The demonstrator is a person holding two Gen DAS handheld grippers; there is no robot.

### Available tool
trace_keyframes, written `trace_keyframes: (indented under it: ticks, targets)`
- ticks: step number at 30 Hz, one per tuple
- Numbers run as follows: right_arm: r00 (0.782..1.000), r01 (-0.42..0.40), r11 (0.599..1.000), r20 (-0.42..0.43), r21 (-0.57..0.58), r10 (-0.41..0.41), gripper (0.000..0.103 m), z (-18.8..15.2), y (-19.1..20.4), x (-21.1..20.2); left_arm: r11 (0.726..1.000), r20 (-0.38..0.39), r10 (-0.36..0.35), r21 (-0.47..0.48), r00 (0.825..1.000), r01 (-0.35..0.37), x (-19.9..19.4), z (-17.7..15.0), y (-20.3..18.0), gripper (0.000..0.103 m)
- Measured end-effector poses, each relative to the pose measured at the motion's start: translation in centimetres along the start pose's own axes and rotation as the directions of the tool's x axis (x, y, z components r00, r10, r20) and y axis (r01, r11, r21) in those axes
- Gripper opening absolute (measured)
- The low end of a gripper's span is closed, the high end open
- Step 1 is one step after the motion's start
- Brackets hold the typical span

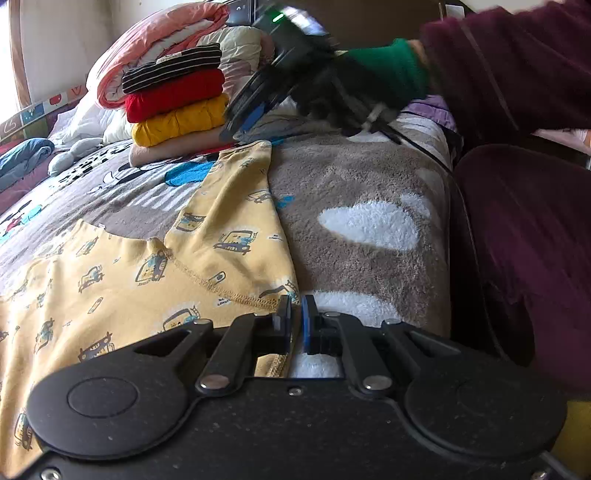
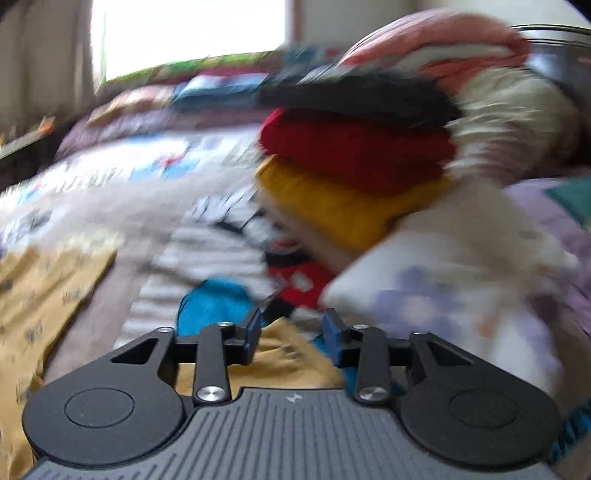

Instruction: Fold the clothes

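From the left wrist camera, the left gripper (image 1: pixel 295 306) sat clenched on the stitched hem of the yellow printed garment (image 1: pixel 147 273), a strip of that hem caught between its nearly touching pads. The garment lay spread over the patterned bedcover (image 1: pixel 122 192) and the brown fleece blanket (image 1: pixel 369 184), one narrow part reaching up the bed. Beyond it stood a stack of folded clothes (image 1: pixel 177 99) — striped on top, then red, then mustard, then a pale piece — leaning against rolled bedding (image 1: pixel 162 33). The right gripper (image 1: pixel 240 114) hung blurred above the far end of the garment, carried by a hand in a green cuff (image 1: pixel 391 70) and a maroon sleeve.

From the right wrist camera, much smeared by motion, the right gripper (image 2: pixel 291 332) stood released, its jaws apart with a corner of the yellow printed garment (image 2: pixel 280 362) below the gap and neither pad pressing it. The stack of folded clothes (image 2: pixel 354 162) rose just ahead, beside a floral pillow (image 2: pixel 443 288). No containers showed in either view.
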State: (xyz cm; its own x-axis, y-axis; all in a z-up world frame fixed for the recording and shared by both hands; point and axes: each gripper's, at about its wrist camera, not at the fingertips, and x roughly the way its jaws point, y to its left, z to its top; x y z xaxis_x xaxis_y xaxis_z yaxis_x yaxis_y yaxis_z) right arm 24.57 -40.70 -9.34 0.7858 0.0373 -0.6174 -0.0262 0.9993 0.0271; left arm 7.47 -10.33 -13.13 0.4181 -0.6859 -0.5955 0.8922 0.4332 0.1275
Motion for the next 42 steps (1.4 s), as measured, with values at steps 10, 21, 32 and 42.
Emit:
trace_keyframes:
  ticks: [10,21,32,42]
  targets:
    - [0.988,-0.06,0.997,-0.143,-0.053,0.052,0.014,1.3,0.5,5.0,1.0,-0.005,-0.017,-0.006,1.0,0.017,0.2,0.0,0.2,0.003]
    - [0.998,0.001,0.996,-0.057,-0.084,-0.006,0.024,2.2,1.8,5.3,1.0,-0.008,-0.019,-0.02,1.0,0.019,0.2,0.0,0.4,0.003]
    - [0.995,0.023,0.988,0.093,0.152,-0.037,0.047,-3.4,0.8,-3.3,0.998,0.01,-0.055,-0.03,0.998,0.056,-1.4,0.1,-0.2,0.027]
    - [0.982,-0.084,0.996,0.172,0.019,0.079,0.044,-8.5,7.6,-8.8,0.996,0.024,-0.004,-0.085,1.0,0.006,-5.0,0.1,0.1,0.031]
